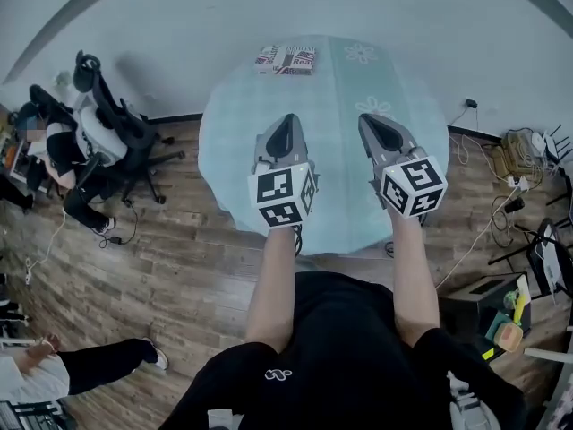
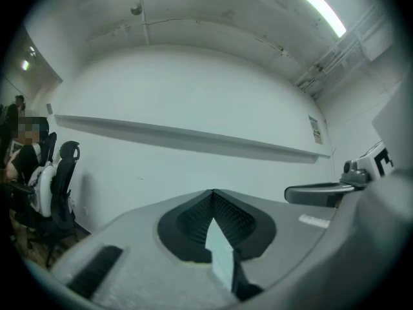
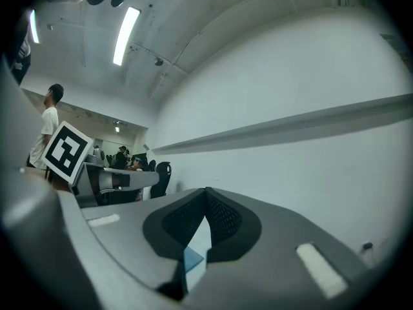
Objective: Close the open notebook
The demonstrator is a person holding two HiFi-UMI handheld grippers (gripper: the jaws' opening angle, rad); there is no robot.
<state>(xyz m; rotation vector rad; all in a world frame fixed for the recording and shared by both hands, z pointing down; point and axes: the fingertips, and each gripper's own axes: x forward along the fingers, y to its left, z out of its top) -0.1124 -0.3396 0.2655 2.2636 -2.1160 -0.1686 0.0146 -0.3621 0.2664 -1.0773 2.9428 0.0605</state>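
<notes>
The notebook [image 1: 285, 59] lies flat at the far edge of the round table [image 1: 242, 150], which has a pale teal cloth; a red, white and dark patterned face is up. Both grippers hang in the air over the near half of the table, well short of the notebook, and point level at the white wall. My left gripper [image 1: 286, 120] [image 2: 213, 196] has its jaws together at the tips and holds nothing. Beside it, my right gripper [image 1: 370, 120] [image 3: 206, 193] is likewise shut and empty. Neither gripper view shows the notebook.
Black office chairs [image 1: 112, 119] and a seated person stand on the wood floor to the left. Cables and a power strip [image 1: 506, 164] lie to the right, with boxes at the lower right. Another person's legs [image 1: 98, 365] show at the lower left.
</notes>
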